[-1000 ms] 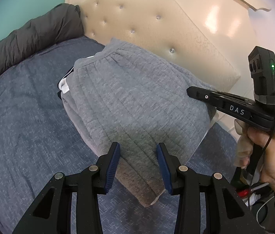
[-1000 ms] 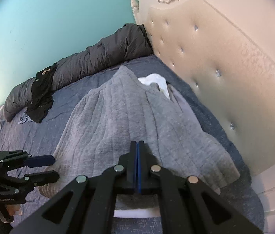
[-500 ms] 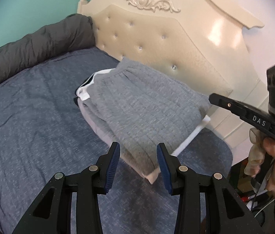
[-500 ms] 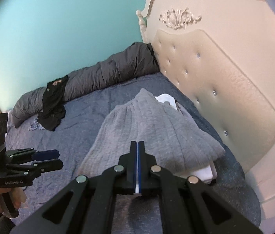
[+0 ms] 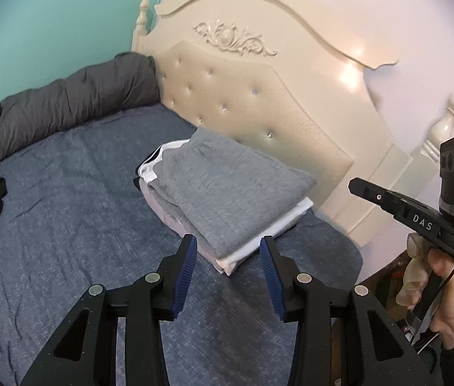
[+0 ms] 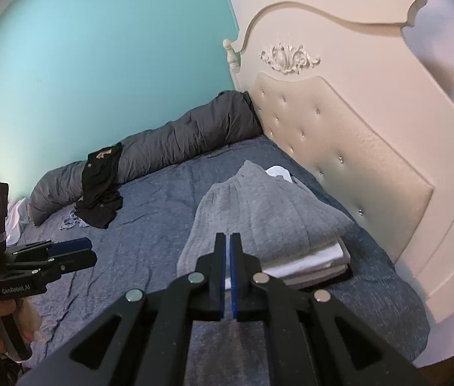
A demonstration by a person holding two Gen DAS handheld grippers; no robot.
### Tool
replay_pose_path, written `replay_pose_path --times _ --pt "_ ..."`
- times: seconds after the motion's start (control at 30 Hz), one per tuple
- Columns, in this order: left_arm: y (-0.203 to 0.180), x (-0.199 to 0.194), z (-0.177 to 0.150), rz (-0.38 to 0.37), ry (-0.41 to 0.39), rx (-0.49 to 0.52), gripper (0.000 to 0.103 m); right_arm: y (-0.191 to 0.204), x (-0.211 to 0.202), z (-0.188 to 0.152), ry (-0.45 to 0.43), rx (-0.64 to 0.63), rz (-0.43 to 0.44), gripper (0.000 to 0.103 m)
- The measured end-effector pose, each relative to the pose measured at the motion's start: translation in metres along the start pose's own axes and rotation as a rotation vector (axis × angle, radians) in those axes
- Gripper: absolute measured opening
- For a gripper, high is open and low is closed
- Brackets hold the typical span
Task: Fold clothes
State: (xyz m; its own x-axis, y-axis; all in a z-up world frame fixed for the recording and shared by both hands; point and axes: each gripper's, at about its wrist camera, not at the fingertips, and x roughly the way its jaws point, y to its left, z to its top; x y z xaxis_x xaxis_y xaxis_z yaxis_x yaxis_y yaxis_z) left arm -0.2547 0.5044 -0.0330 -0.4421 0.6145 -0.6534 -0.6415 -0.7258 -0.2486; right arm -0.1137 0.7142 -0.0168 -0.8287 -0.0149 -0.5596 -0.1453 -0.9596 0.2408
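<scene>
A folded grey garment [image 5: 227, 193] tops a stack of folded clothes whose white layers [image 5: 259, 241] show at the near edge, on the blue bed cover beside the headboard. My left gripper [image 5: 228, 247] hangs open just short of the stack's near corner, with nothing between its fingers. In the right wrist view the same grey garment [image 6: 268, 215] lies ahead, and my right gripper [image 6: 227, 241] is shut and empty, held back from the stack. Each gripper shows in the other's view: the right gripper [image 5: 365, 189] in a hand, the left gripper [image 6: 72, 251] low at the left.
A cream tufted headboard [image 6: 339, 128] runs along the right of the bed. A rolled dark grey duvet [image 6: 178, 141] lies against the teal wall, with a black garment [image 6: 101, 186] draped over it. The blue bed cover [image 6: 149, 231] stretches between them and the stack.
Both grippers have drawn back and risen from the stack, which now looks smaller and farther off. The left stays open, the right stays shut.
</scene>
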Motion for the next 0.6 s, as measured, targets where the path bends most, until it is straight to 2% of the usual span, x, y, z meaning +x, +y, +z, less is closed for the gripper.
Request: replay_pose_path --times 0.23,0.6 --pt "-0.014 -0.038 -0.005 0.005 -0.046 0.018 0.048 0.013 -0.036 -0.011 -0.019 0.015 -0.008 0.002" --pt "-0.028 -0.079 -0.023 0.006 -0.077 0.050 0.052 0.036 -0.090 -0.031 -0.050 0.023 -0.048 0.003"
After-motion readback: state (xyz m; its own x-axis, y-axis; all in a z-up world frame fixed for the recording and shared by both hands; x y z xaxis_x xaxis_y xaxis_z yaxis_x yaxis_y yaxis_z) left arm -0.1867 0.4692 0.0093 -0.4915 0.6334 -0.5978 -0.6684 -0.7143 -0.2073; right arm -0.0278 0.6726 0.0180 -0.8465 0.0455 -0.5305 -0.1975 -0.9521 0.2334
